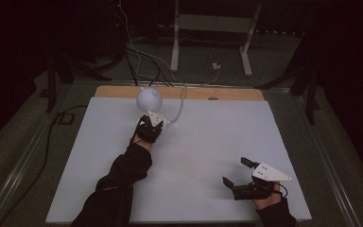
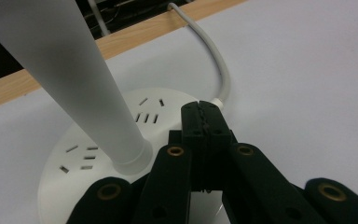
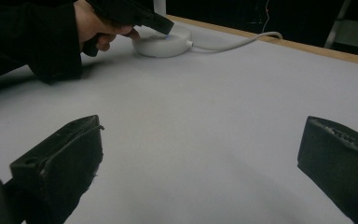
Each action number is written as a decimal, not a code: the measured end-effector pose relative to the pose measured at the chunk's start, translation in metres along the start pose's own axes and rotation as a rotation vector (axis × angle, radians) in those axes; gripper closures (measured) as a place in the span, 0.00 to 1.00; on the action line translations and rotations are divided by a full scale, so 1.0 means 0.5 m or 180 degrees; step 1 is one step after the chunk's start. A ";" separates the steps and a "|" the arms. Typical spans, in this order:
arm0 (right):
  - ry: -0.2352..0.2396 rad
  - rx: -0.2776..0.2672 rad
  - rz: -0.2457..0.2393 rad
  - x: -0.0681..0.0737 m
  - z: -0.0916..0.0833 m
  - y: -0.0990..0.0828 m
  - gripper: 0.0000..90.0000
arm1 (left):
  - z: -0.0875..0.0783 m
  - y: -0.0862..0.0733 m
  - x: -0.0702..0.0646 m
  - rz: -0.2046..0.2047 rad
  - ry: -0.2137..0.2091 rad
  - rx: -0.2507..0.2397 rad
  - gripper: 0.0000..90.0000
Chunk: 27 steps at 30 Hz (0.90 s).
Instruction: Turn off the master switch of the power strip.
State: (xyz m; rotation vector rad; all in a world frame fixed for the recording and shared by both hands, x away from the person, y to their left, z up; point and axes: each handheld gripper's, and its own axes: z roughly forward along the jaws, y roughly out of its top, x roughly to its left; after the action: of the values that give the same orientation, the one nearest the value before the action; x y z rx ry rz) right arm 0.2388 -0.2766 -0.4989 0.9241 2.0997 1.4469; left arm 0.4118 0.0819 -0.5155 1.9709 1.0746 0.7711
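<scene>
A white lamp stands at the far edge of the table, with a round head (image 1: 149, 97), a tapering stem (image 2: 74, 70) and a round base (image 2: 98, 140) with small slots. Its white cable (image 2: 219, 65) leaves the base toward the wooden edge. My left gripper (image 2: 204, 109) is shut, its joined tips resting on the base's top close to where the cable enters. In the right gripper view a small blue light (image 3: 167, 38) glows on the base (image 3: 165, 46) under those tips. My right gripper (image 1: 235, 171) stands open above the bare table at the near right, holding nothing.
The white table top (image 1: 208, 142) has a wooden strip (image 1: 227, 93) along its far edge. Behind it are a white stand frame (image 1: 212, 23) and loose cables on the floor (image 1: 142, 61). A black cable (image 1: 52, 137) runs along the left side.
</scene>
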 end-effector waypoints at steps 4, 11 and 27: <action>0.0003 -0.0004 -0.0003 0.000 0.000 0.000 0.00 | 0.004 -0.003 -0.002 0.0035 0.0009 0.0015 1.00; -0.0001 0.0002 -0.0004 0.000 0.000 0.000 0.00 | 0.005 -0.006 -0.005 0.0064 0.0044 -0.0002 1.00; 0.0012 0.0008 -0.0011 0.003 0.000 0.001 0.00 | 0.008 -0.010 -0.023 0.0369 0.0227 0.0031 1.00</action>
State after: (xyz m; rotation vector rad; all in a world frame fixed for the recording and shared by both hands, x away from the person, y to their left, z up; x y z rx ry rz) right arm 0.2378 -0.2756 -0.4985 0.9188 2.1051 1.4457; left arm 0.4075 0.0721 -0.5237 2.0417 1.0135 0.9057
